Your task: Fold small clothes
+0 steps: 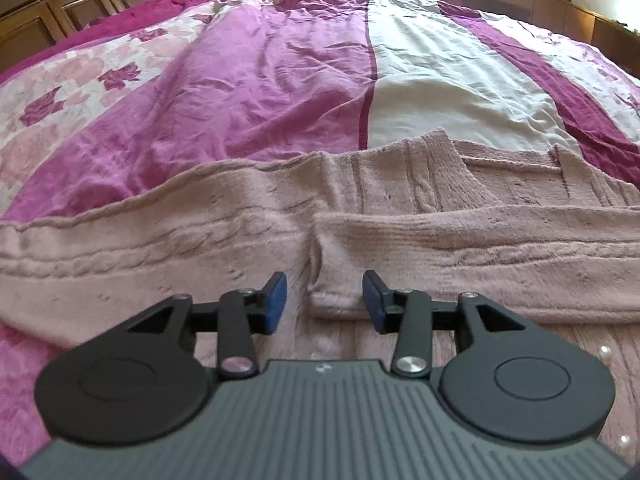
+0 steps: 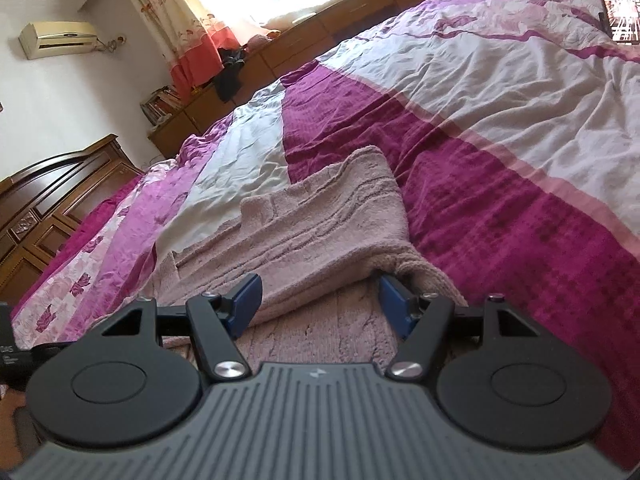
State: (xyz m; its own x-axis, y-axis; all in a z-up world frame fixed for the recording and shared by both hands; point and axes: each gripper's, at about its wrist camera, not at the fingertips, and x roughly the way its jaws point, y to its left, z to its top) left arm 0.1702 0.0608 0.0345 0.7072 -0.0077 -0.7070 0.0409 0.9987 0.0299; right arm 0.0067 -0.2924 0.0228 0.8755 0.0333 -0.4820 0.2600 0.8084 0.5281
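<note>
Left side first. The left gripper (image 1: pixel 324 302) hangs low over a pink knitted cardigan (image 1: pixel 248 224) spread on the bedspread (image 1: pixel 280 92). Its jaws stand apart, nothing between them. They straddle the end of a sleeve (image 1: pixel 460 256) that lies folded across the body of the garment, the cuff (image 1: pixel 334 300) just ahead of the blue pads (image 1: pixel 276 304). Likely reason for the placing: lined up to take the cuff, or just let go of it; cannot tell which.

Cardigan sits near the close edge of the bed, lying flat, cable pattern up, neckline towards the far side.

Right side. The right gripper (image 2: pixel 318 304) is also parted and empty, tilted, close above the knit. Its pads (image 2: pixel 248 300) flank a raised fold of the cardigan where one layer lies doubled over another, the right pad tucked partly under the lifted edge. Probable intent: pinch that edge to carry the fold further.

Judgement: folding is under way, sleeves in, body not yet halved. Loose, fluffy knit may slip or bunch if gripped shallowly.
</note>
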